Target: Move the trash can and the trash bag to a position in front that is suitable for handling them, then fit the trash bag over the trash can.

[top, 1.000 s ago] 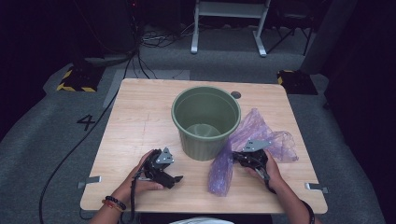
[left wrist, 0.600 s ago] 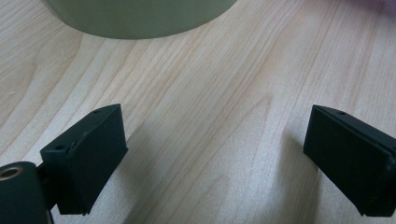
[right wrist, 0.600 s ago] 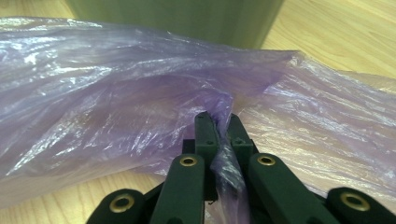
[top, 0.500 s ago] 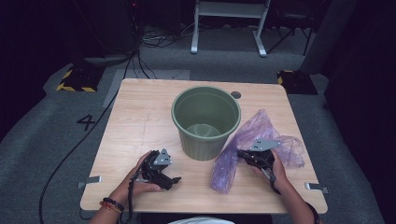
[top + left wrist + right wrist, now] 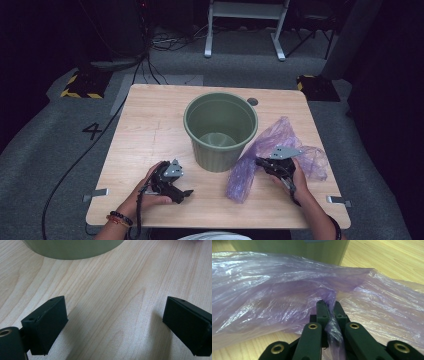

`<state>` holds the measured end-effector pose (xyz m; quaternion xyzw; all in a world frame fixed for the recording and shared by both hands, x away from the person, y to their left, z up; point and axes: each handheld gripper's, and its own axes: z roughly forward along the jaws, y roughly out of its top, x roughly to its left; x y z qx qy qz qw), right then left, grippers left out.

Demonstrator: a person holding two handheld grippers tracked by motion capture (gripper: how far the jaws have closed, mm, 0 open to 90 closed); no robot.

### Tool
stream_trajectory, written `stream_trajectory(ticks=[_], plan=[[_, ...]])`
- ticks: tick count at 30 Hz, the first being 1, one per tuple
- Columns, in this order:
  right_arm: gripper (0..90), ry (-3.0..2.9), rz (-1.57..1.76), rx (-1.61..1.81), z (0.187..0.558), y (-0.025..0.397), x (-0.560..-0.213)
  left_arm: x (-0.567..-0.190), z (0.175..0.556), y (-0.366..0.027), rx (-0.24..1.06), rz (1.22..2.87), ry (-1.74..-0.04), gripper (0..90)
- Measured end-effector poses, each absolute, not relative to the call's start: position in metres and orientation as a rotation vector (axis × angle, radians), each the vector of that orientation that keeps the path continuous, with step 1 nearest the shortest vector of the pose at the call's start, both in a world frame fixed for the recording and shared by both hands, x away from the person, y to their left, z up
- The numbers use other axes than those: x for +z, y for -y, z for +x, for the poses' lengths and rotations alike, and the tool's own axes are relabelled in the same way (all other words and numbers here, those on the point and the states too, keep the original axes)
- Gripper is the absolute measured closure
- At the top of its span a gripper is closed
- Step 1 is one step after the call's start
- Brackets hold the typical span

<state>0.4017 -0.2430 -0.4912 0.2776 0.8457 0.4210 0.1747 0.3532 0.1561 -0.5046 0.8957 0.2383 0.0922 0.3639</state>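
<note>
Right gripper (image 5: pixel 263 163) sits at the near right of the table (image 5: pixel 150 125), the hand behind it coming in from the bottom edge with the forearm angled up and a bit leftward, so the gripper points toward the bin (image 5: pixel 220 129). Its jaws are pinched tight on a fold of the purple bag (image 5: pixel 260 150); in the right gripper view you can see the film (image 5: pixel 287 290) squeezed between the two tips and bunching out below them.

The bag is lying on the table just right of the bin, touching its side as far as I can tell. It's a crumpled, longish shape, and its long axis runs diagonally: near end toward the front edge by the bin's base, far end spreading out to the right and back.

Left gripper (image 5: pixel 184 193) rests low at the near left, hand wrapped around it, pointing right across the table. Jaws spread wide with nothing between them, just bare wood, and the bin's (image 5: pixel 72 250) base is ahead of it in the left gripper view.
</note>
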Motion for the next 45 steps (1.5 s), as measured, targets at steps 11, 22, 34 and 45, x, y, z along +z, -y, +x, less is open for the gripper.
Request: stream_trajectory(ticks=[11,22,34,45], plan=[[88.0,-2.362,0.826,1.194,0.412,0.249,-0.491,-0.505,0.353,-0.156,0.237,2.305,-0.613,5.4],[88.0,-2.352,0.79,1.238,0.411,0.243,-0.485,-0.505,0.353,-0.157,0.241,2.301,-0.618,5.4],[88.1,-2.335,0.761,1.262,0.409,0.24,-0.478,-0.505,0.353,-0.157,0.242,2.301,-0.619,5.5],[88.2,-2.314,0.73,1.29,0.405,0.239,-0.47,-0.505,0.353,-0.157,0.242,2.301,-0.619,5.6]])
